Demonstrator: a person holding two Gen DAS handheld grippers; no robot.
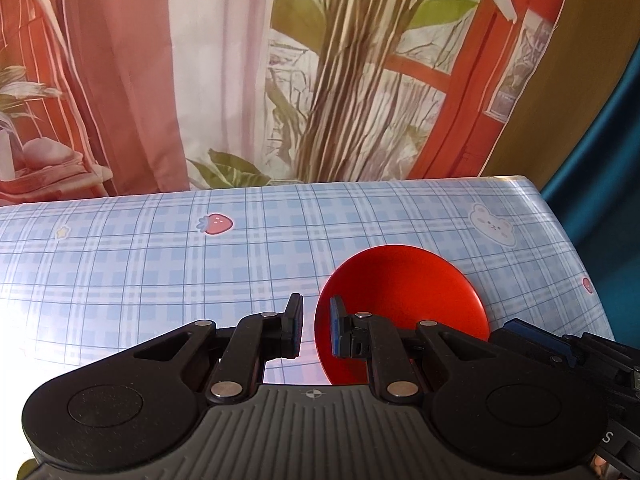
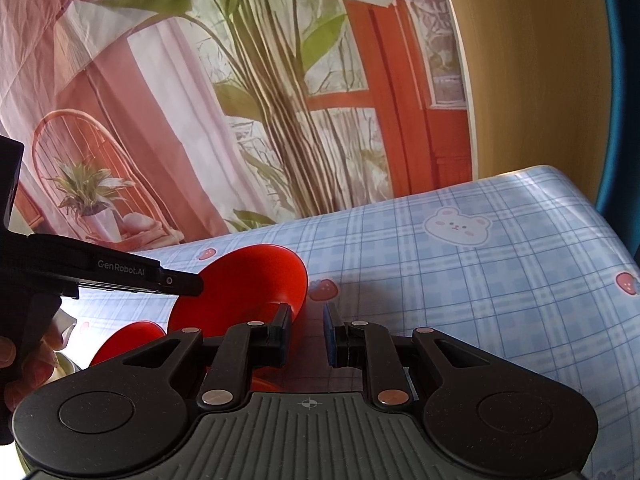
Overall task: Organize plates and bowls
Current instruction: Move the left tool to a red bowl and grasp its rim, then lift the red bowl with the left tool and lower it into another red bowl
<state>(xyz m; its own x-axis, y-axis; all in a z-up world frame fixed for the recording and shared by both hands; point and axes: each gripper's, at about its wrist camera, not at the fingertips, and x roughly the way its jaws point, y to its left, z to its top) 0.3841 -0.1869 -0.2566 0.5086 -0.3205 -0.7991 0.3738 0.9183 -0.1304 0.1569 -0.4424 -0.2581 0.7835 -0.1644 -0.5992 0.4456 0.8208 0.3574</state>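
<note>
One red bowl (image 1: 404, 308) hung tilted over the bench (image 1: 160, 260).
Left fingers (image 1: 294, 328) clenched its rim to carry it; right fingers (image 2: 282, 336) stood slightly parted, empty.

Tabletop (image 1: 160, 272) has a glossy, smooth plaid cover — glare everywhere. Red bowl (image 1: 400, 300) looks like smooth satin plastic, backdrop (image 1: 240, 80) is wrinkly printed cloth.

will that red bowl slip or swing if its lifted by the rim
The bowl looks like smooth glossy plastic, so probably light, stiff and hard to break. Its rim is thin and slick, so a pinch at one edge, like that of the left fingers, may let it pivot. Its flared round wall could make it rock when pushed.
</note>
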